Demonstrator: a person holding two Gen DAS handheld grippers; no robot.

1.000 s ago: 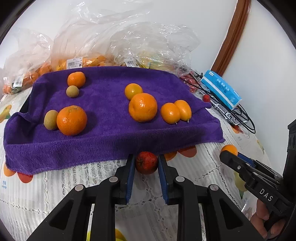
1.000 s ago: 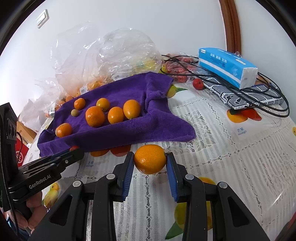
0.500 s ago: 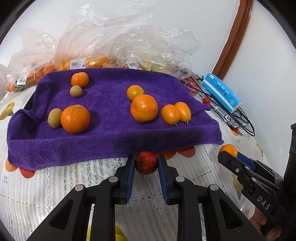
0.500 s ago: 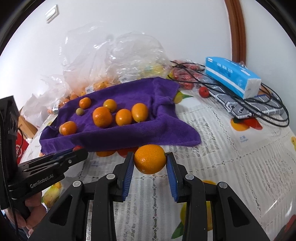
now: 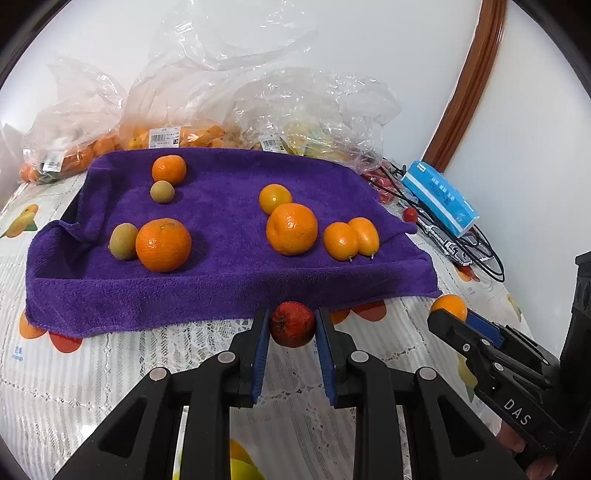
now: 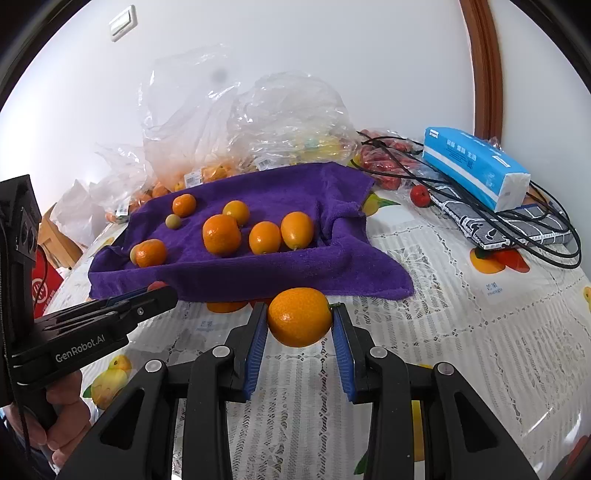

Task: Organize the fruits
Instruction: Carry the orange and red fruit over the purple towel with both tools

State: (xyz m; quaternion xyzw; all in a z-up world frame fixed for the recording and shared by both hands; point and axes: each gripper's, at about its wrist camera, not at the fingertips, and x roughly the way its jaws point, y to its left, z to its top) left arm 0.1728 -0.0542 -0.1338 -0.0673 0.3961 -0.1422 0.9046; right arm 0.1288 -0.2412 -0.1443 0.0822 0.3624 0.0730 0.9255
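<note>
Small red fruit (image 5: 291,324) pinched tight in left gripper (image 5: 291,326), orange fruit (image 6: 300,316) clamped in right gripper (image 6: 300,321), both held just off the near edge of purple towel (image 5: 221,284) w/ more oranges (image 5: 291,229) on it, over lace tablecloth (image 6: 461,332)

This looks like a room in a home. The desk (image 6: 461,332) wears a white lace cloth with fruit pictures. Shop bags of fruit (image 5: 177,122) sit at the back by a white wall. A blue tissue pack (image 6: 476,166) lies at the right, and a light switch (image 6: 123,23) is upper left.
</note>
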